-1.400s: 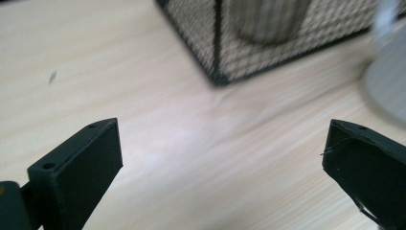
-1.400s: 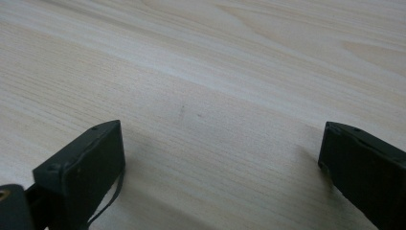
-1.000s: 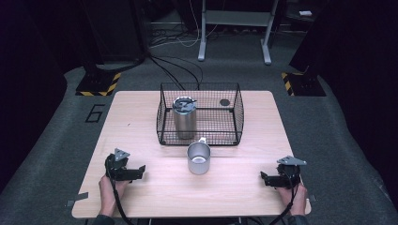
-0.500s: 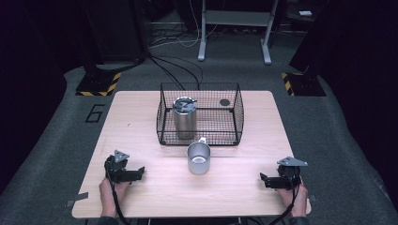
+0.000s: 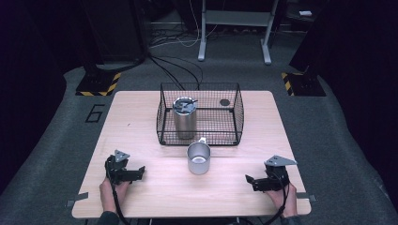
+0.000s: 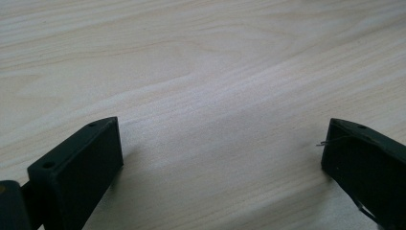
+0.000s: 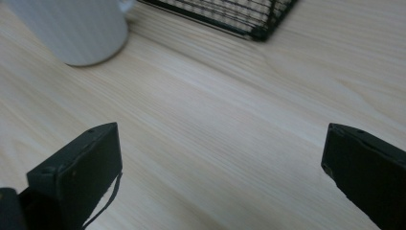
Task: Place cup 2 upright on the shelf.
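Near the middle of the wooden table (image 5: 141, 117), just in front of the wire basket (image 5: 233, 112), stands a metal mug (image 5: 199, 158), upright and open at the top, with its small handle turned toward the basket. It touches neither gripper. In the right gripper view the mug (image 7: 72, 28) shows as a pale rounded wall at the upper left, with the basket's black lower edge (image 7: 225, 17) beyond it.

Inside the basket, at its left side, a tall steel tumbler (image 5: 184, 117) stands upright with a dark lid on top. A small dark round thing (image 5: 225, 102) lies on the basket floor toward the far right corner; what it is cannot be told.

Well apart from the mug, the left gripper (image 5: 139, 171) rests low at the near left of the table, held by a hand (image 5: 112, 194), its jaws spread wide over bare wood with nothing between them. The right gripper (image 5: 248, 180) sits at the near right, held by the other hand (image 5: 281, 197), its jaws likewise parted and empty, pointing inward toward the mug.
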